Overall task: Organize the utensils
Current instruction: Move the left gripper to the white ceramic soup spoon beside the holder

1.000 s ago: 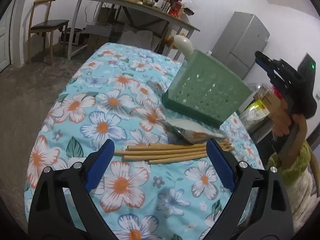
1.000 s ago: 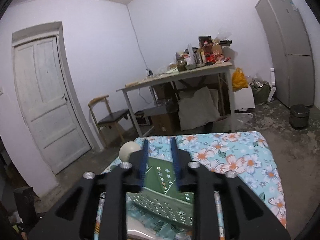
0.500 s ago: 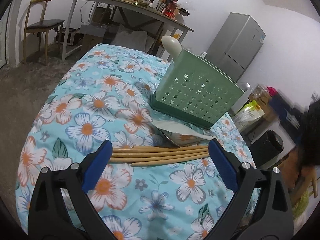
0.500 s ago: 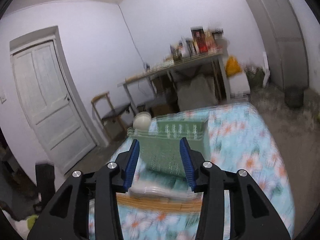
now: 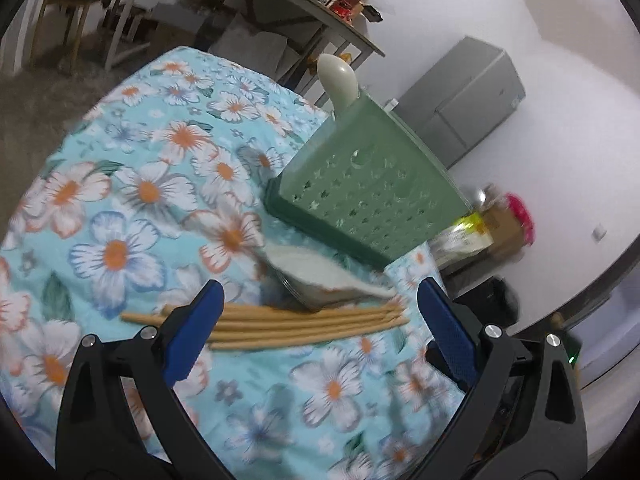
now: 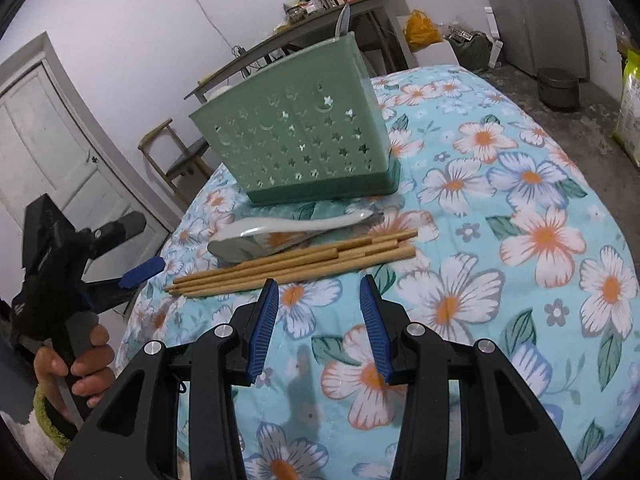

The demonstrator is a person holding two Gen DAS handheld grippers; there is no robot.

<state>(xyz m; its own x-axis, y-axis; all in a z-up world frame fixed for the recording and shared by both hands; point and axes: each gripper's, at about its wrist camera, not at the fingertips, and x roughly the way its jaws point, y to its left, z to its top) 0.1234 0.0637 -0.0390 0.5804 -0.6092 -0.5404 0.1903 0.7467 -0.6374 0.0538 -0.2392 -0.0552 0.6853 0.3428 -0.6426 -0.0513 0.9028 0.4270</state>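
Beside the green caddy [image 6: 296,140], chopsticks [image 6: 296,266] lengthwise along its front, both grippers' jaws agape, empty

The right hand-held gripper [image 6: 319,312] hangs just above the flowered desk [image 6: 520,216], its blue-padded jaws parted and gripping nothing. Just beyond its tips lies a bundle of wooden chopsticks [image 6: 296,262], running left to right. A white spoon [image 6: 280,232] lies against the far side of the bundle, touching it. Behind the spoon stands a green utensil basket [image 6: 296,136] with star-shaped holes. At the left edge, a hand [image 6: 76,364] grips the left hand-held gripper [image 6: 142,268], off the side of the desk.
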